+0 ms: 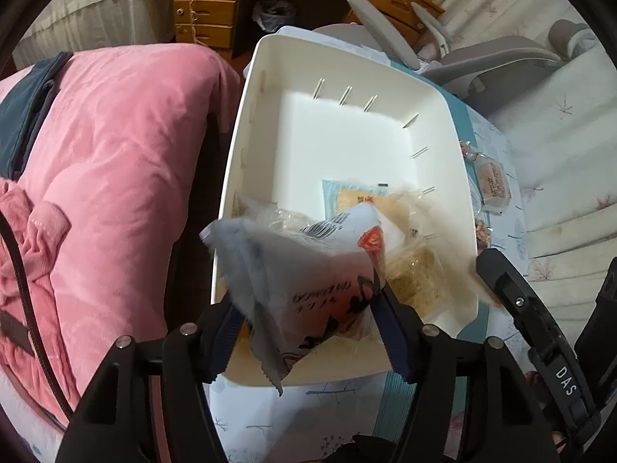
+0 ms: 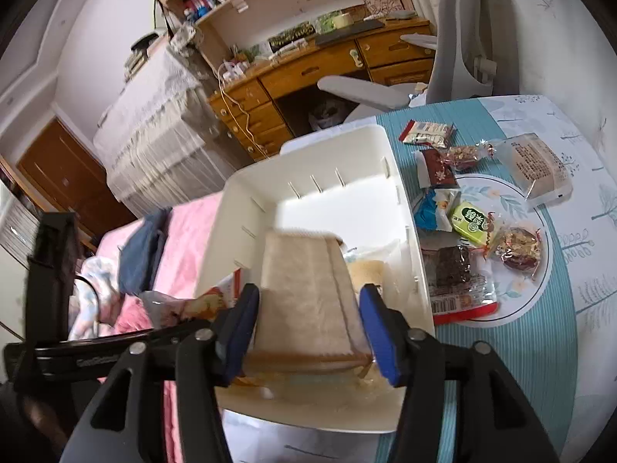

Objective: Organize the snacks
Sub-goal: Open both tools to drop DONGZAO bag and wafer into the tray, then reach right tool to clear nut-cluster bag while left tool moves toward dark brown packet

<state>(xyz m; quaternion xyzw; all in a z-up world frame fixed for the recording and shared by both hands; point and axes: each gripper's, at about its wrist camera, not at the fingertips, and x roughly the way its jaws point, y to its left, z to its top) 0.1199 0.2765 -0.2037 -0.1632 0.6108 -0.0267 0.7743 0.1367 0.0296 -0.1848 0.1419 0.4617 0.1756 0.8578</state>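
Note:
Over the near end of the white bin (image 1: pixel 236 135) my left gripper (image 1: pixel 304 301) points steeply down. A white snack bag (image 1: pixel 308 270) with dark print sits blurred and loose between its fingers, and the pads do not press it. My right gripper (image 2: pixel 308 289) is over the same bin (image 2: pixel 239 208). A clear pack of sliced bread (image 2: pixel 304 289) stands between its blue pads (image 2: pixel 241 324), tilted away and not squeezed. Several packs lie in the bin, among them a bread pack (image 1: pixel 370 208) and a crumbly one (image 1: pixel 416 274). The white bag (image 2: pixel 185 305) also shows at the left of the right wrist view.
Right of the bin, a plate (image 2: pixel 540 297) on the teal table runner holds several wrapped snacks, such as a green pack (image 2: pixel 472 223) and a brown cake (image 2: pixel 451 270). A larger pack (image 2: pixel 540 166) lies beyond it. A pink quilt (image 1: pixel 115 154) lies left of the bin, with a desk and chair behind.

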